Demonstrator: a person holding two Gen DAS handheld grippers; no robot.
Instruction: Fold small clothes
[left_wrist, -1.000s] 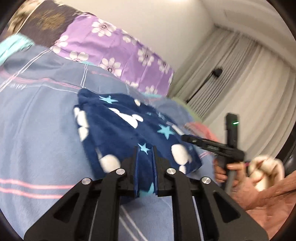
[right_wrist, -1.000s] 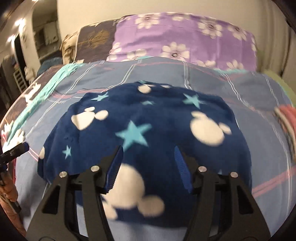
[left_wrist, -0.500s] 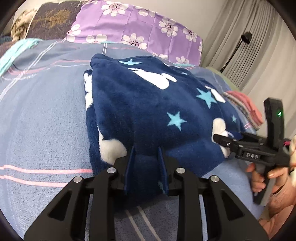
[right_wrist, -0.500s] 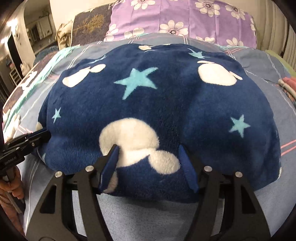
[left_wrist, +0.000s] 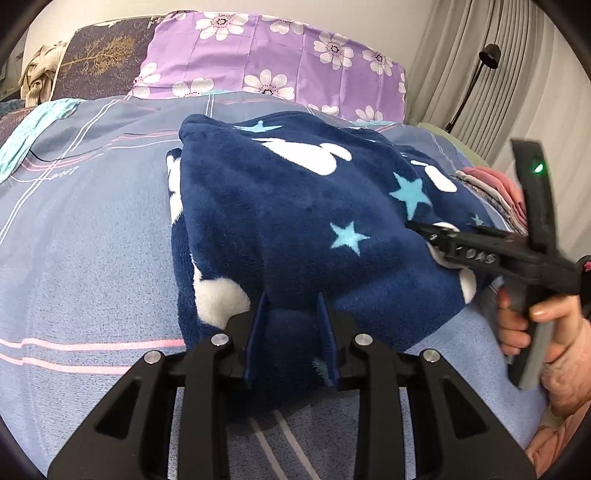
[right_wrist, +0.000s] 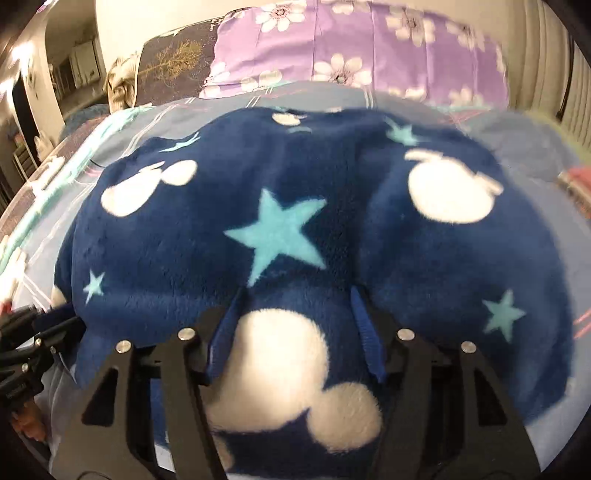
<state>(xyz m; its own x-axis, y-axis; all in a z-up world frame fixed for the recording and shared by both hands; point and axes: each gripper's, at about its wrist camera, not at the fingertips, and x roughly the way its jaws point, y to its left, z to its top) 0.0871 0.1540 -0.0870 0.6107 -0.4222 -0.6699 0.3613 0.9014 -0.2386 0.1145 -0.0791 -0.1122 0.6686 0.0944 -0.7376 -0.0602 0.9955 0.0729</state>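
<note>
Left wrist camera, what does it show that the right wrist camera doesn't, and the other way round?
Only the left wrist view shows the floor lamp by the curtains and the hand holding the right claw.

Only the right wrist view shows the lit room beyond the bed's left side.

Both show the navy star fleece garment on the blue striped bedsheet, the purple flowered pillow, and the folded pink clothes.

A bed covered in a blue-grey striped sheet (left_wrist: 85, 236) fills the room. A purple flowered pillow (left_wrist: 273, 62) and a dark pillow (left_wrist: 99, 62) lean against a pale wall (left_wrist: 92, 11). Grey curtains (left_wrist: 454, 55) hang behind a black lamp (left_wrist: 489, 59).
</note>
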